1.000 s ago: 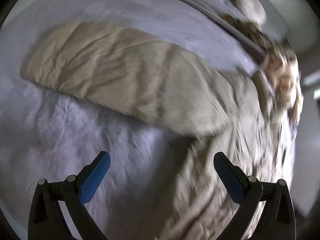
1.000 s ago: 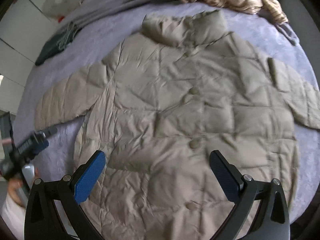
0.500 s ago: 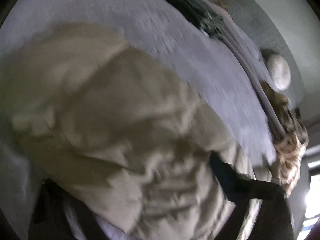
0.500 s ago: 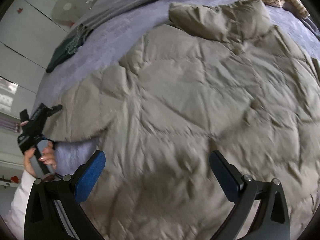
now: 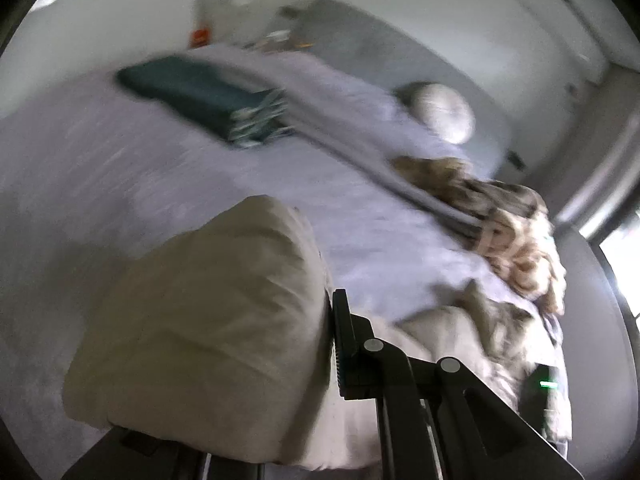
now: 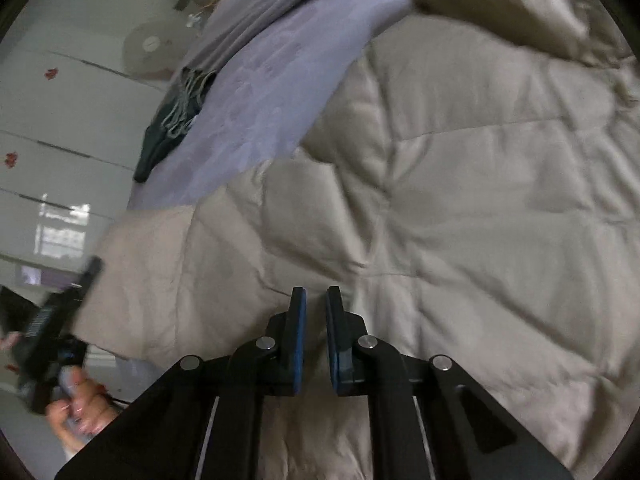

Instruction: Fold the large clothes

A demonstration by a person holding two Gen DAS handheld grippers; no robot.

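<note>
Left hand-held gripper (image 5: 320, 344) clamped sleeve (image 5: 208, 320), lifted; right hand-held gripper (image 6: 316, 340) just closed (pinching jacket (image 6: 460, 200)).

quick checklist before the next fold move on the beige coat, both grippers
1. Left gripper shut on the sleeve: ok; its jaws have just closed and the padded fabric bulges around them.
2. Right gripper pinching the coat: cannot tell; its jaws have just closed to a narrow gap, with a sliver of fabric seemingly between the pads.
3. Coat body flat on the purple bedspread: ok.
4. Landing area across the coat's front free of other items: ok.
5. Dark green garment and tan striped garment apart from the coat: cannot tell, blurred.
</note>
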